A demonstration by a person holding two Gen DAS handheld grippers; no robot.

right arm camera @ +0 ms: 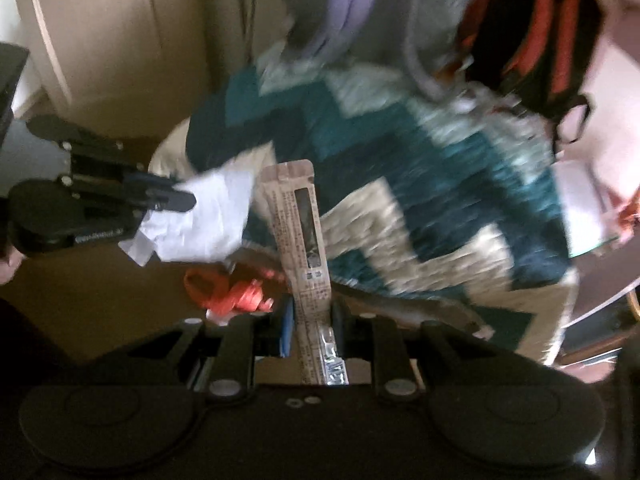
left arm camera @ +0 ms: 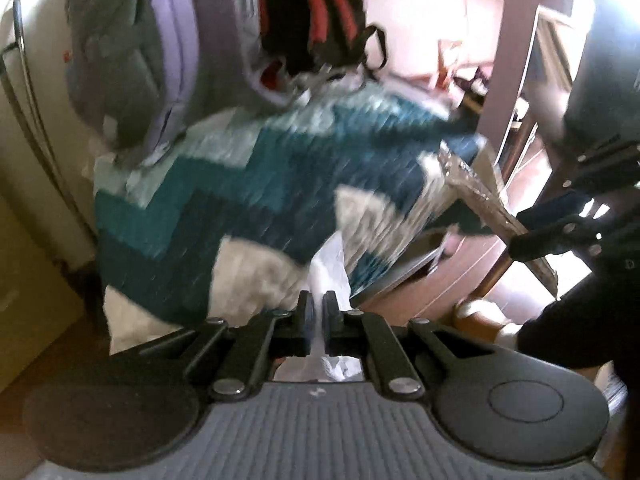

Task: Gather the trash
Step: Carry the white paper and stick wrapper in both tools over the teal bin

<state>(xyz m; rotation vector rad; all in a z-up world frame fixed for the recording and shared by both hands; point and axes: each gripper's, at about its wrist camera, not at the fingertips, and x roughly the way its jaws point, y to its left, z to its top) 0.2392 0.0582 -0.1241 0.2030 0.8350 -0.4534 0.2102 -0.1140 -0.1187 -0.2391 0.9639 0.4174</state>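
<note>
Holding two pieces of trash at once, we have a white crumpled paper (left arm camera: 328,268) clamped in the left claw (left arm camera: 318,304) and a long tan snack wrapper (right arm camera: 302,232) clamped in the right claw (right arm camera: 312,320). The paper sticks out forward between the left fingers and trails back under them. The wrapper's long axis runs straight ahead along the right claw, its printed end pointing far and its foil end tucked near the claw's base. Seen from the right wrist, the left claw (right arm camera: 176,200) sits to the left and slightly farther out, the paper (right arm camera: 200,220) just beside the wrapper's far end, so the two loads are close together and neither arm has a free grip.

Below them, near the right claw, lies a tangle of orange ribbon (right arm camera: 232,292); we judge it may be more trash, but no claw can take it until something is dropped off. No bin shows in either view, so we cannot tell which way the loads must travel.

Behind everything spreads a teal, navy and cream zigzag blanket (left arm camera: 248,200), with a grey and lilac backpack (left arm camera: 132,60) and a black and red bag (left arm camera: 312,12) beyond it. A cream cupboard (right arm camera: 100,40) stands far left. Both views are blurred.
</note>
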